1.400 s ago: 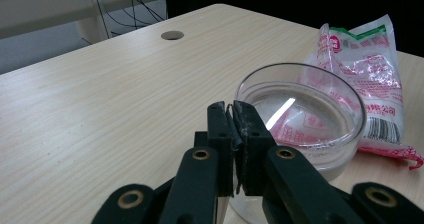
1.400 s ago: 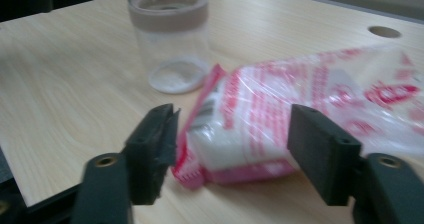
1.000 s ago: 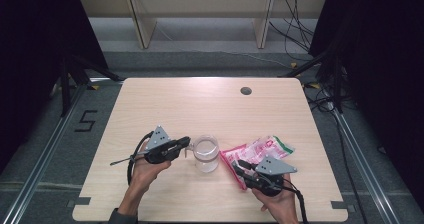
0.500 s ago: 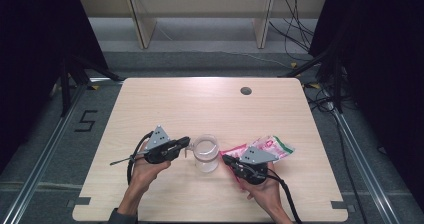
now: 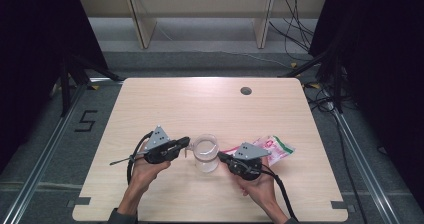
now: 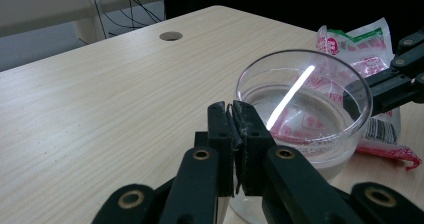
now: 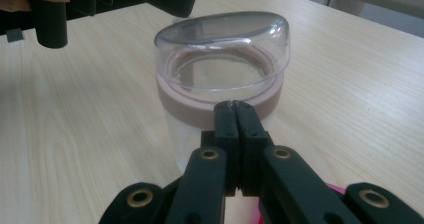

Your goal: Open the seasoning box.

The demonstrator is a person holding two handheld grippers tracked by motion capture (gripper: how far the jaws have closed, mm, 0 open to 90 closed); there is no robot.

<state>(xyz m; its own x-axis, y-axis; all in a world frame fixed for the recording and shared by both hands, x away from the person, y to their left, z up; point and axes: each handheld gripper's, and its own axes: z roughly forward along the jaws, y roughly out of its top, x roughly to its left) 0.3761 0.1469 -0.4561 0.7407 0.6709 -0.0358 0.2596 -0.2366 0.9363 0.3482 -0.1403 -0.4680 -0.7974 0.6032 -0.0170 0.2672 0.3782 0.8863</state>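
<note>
Fingers, left gripper (image 6: 234,115): pressed together, tips at the near-left rim of the clear cup (image 6: 305,109); whether they nip the rim cannot be told.
Fingers, right gripper (image 7: 234,113): pressed together with nothing seen between them, tips just at the cup's right side.
Clear cup (image 5: 206,152): upright on the table (image 5: 200,104), near the front edge, between both grippers; a pale band rings its wall.
Pink packet (image 5: 272,149): lies flat, right of the cup, partly under the right gripper (image 5: 223,157).
Left gripper (image 5: 186,142): left of the cup, held low.
</note>
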